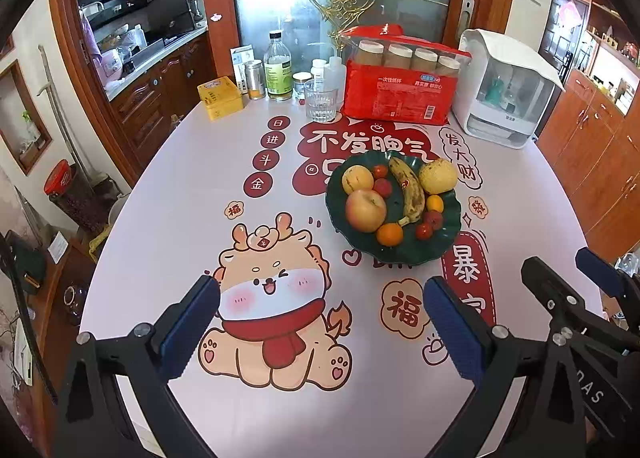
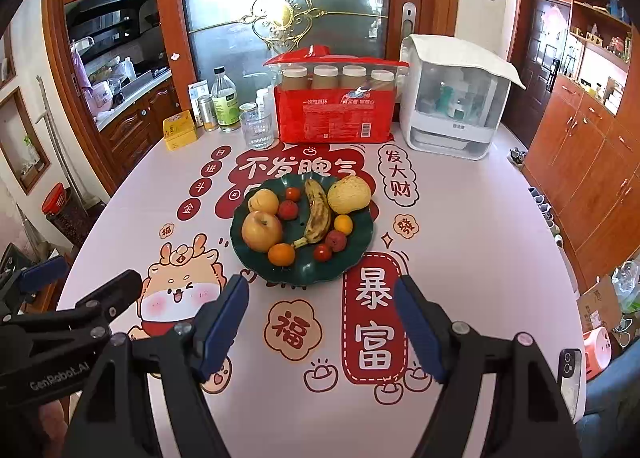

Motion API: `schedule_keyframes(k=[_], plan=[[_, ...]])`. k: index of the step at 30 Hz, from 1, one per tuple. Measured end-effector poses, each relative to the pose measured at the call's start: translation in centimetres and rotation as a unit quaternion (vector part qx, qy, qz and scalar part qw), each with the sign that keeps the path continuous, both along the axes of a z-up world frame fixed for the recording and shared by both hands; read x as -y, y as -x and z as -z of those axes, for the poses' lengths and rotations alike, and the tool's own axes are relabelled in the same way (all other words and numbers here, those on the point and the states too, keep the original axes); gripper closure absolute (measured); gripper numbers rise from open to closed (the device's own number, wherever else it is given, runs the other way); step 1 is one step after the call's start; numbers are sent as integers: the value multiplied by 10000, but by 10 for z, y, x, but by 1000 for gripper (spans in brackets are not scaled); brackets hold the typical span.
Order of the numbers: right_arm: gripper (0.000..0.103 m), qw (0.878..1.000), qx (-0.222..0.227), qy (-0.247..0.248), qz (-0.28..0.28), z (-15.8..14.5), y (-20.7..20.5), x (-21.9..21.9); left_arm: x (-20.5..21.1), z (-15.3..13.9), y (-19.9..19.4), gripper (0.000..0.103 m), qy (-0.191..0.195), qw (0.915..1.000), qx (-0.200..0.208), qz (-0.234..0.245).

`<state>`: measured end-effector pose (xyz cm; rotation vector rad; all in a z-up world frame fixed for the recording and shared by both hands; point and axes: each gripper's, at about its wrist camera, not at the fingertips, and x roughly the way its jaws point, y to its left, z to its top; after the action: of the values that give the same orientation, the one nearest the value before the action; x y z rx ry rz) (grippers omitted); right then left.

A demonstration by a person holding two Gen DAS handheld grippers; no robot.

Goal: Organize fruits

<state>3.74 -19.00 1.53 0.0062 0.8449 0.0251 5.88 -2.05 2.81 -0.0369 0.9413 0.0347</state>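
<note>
Fruit all sits in the dark green plate [image 1: 448, 246], mid-table, right of the left wrist view's centre: apple [image 1: 365, 209] at near left touching an orange [image 1: 389, 234], spotted banana [image 1: 408, 187] lying down the middle, a yellow round fruit [image 1: 357, 179] behind the apple, pear [image 1: 438, 176] at far right, small red fruits scattered between. Left gripper [image 1: 322, 318] hovers over the dragon print on the table [image 1: 180, 185], fingers spread wide, holding nothing, well short of the plate. Right gripper's black frame pokes in at the right edge of this view. Clutter at the back: drinking glass [image 1: 319, 99], red package [image 1: 402, 91], white appliance [image 1: 506, 93], yellow box [image 1: 220, 97]; none near the plate. Right wrist view: plate [image 2: 352, 258] dead ahead and just beyond the fingertips, apple [image 2: 262, 231], banana [image 2: 318, 213], pear [image 2: 349, 195] all readable. Right gripper [image 2: 322, 324] is also wide open and empty, above the red print. Judgement: either nothing is picked yet or the fruit is already gathered; can't tell which. No obvious sort target visible. If a pick follows, the right gripper is better placed; orange [image 2: 281, 254] at the near rim is the easiest grab. Round fruit may roll, so close across the widest part, and avoid nudging the apple.
</note>
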Motion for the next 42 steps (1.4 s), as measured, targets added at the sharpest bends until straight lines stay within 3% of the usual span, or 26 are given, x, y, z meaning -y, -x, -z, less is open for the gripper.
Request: schedule_keyframes(k=[42], plan=[[28,10000,54,-22,-62,1,5,2,10,2,9,2,-66,9998,-72,-188]])
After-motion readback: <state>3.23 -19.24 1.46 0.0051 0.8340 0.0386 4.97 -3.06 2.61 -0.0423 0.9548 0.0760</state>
